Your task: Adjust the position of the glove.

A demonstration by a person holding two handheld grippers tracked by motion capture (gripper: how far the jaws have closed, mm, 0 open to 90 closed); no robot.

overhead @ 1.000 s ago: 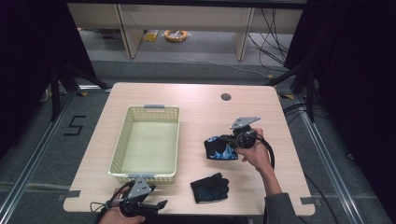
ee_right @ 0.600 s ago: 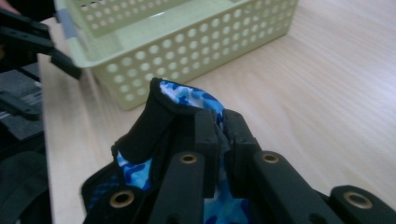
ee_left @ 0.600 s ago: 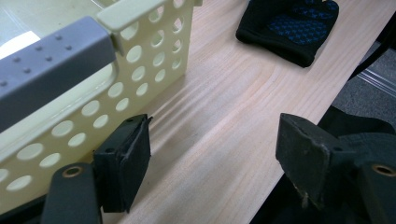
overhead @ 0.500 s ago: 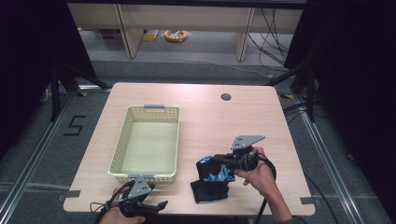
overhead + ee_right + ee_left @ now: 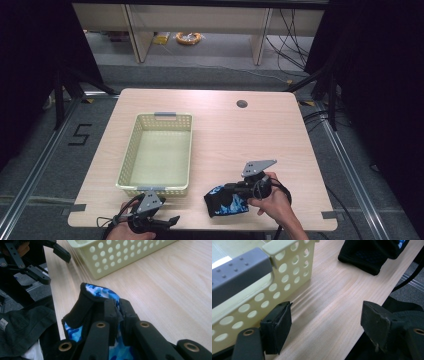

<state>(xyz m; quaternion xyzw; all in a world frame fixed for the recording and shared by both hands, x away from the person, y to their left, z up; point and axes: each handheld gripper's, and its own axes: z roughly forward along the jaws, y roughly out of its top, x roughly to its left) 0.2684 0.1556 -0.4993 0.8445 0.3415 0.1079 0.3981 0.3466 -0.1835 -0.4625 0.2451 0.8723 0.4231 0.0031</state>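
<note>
Both grippers are black, made of flat bars joined with round brass-coloured pins. The right gripper [image 5: 227,189] has a grey three-cornered plate [image 5: 258,167] on top at about 12 o'clock, and a black cable [image 5: 286,186] loops off it at 3 o'clock. The left gripper [image 5: 170,221] has square black pads [image 5: 277,326] with worn edges, a grey plate too, and thin black cables.

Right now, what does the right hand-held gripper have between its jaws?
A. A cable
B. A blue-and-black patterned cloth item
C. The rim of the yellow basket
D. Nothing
B: in the right gripper view the right hand-held gripper has its jaws closed on the blue-and-black cloth item, apart from the basket.
</note>
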